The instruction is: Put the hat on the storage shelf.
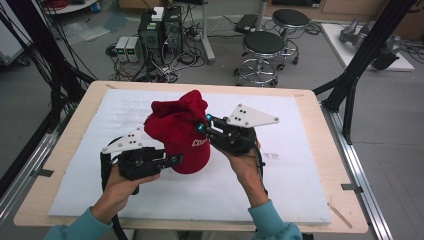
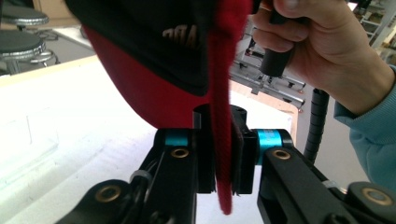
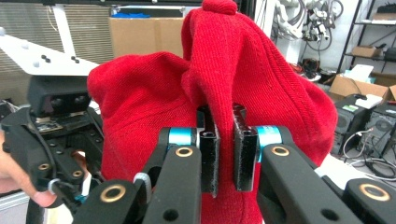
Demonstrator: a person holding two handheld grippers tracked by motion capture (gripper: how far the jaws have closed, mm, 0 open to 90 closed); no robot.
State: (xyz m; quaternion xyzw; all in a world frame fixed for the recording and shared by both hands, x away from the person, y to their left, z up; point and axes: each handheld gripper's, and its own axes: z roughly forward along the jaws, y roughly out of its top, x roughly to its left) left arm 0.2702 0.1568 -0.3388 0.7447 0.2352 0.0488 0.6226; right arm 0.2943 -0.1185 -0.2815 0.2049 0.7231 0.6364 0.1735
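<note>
Red knitted cloth cap [image 1: 176, 131], matt white foam-like mat [image 1: 300, 165], pale wood table [image 1: 80, 107], matt black plastic claws

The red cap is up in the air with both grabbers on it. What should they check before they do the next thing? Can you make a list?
1. Left gripper is shut on the red cap, pinching an edge of it: ok.
2. Right gripper is shut on a fold of the knit cloth: ok.
3. Cap is lifted off the white mat: ok.
4. The two grippers stay apart, one on each side of the cap: ok.
5. Bare mat lies below to set the cap down: ok.
6. How firm each pinch is: cannot tell.
</note>
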